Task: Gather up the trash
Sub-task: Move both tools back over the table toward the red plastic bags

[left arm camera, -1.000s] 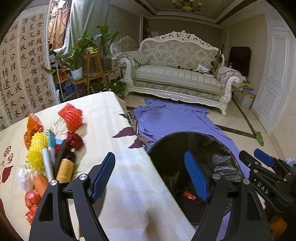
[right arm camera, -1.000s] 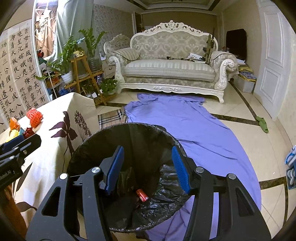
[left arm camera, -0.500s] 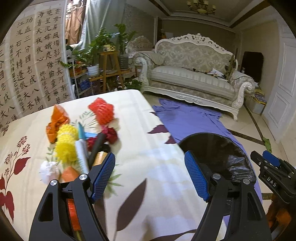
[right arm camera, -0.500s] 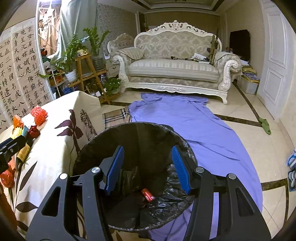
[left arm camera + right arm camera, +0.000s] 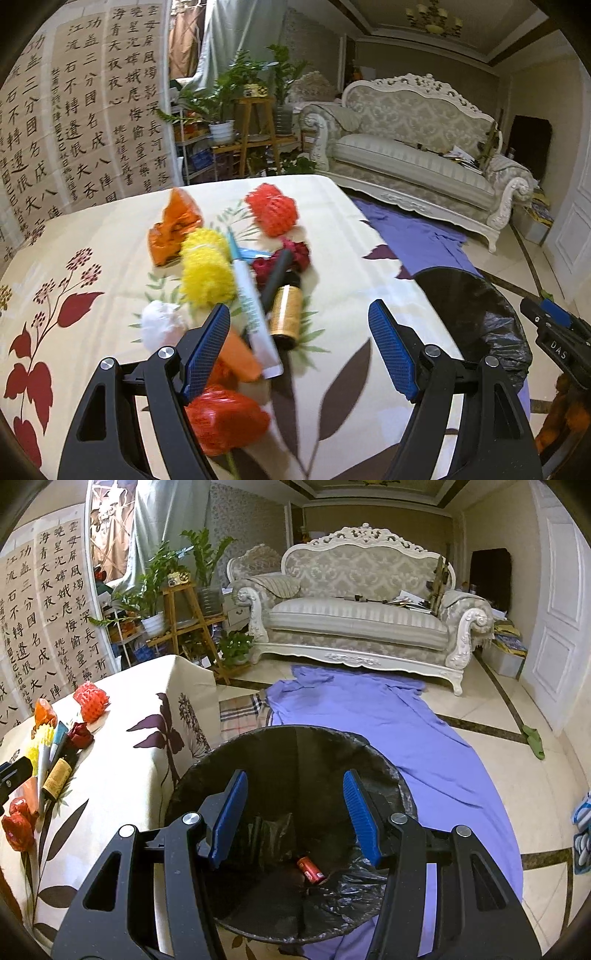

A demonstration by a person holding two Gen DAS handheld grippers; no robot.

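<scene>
Trash [image 5: 236,280] lies heaped on the counter [image 5: 351,236]. Left gripper [image 5: 299,349] hovers over it, fingers apart, empty. Right gripper [image 5: 295,818], fingers apart, empty, hangs above the bin [image 5: 373,753].

Table [image 5: 369,236] draped in cream floral cloth, trash heaped at its nine o'clock side: red net [image 5: 272,209] at twelve, orange wrapper [image 5: 173,229], yellow nets [image 5: 207,266], white tube [image 5: 255,314], gold bottle [image 5: 283,308], white wad [image 5: 160,326], red bag [image 5: 225,421] at six, floor [image 5: 491,716] spread with purple sheet [image 5: 424,738], lined bin [image 5: 295,753] stood beside table.

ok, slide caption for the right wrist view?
Right tool open above the lined bin, one red can inside.
</scene>
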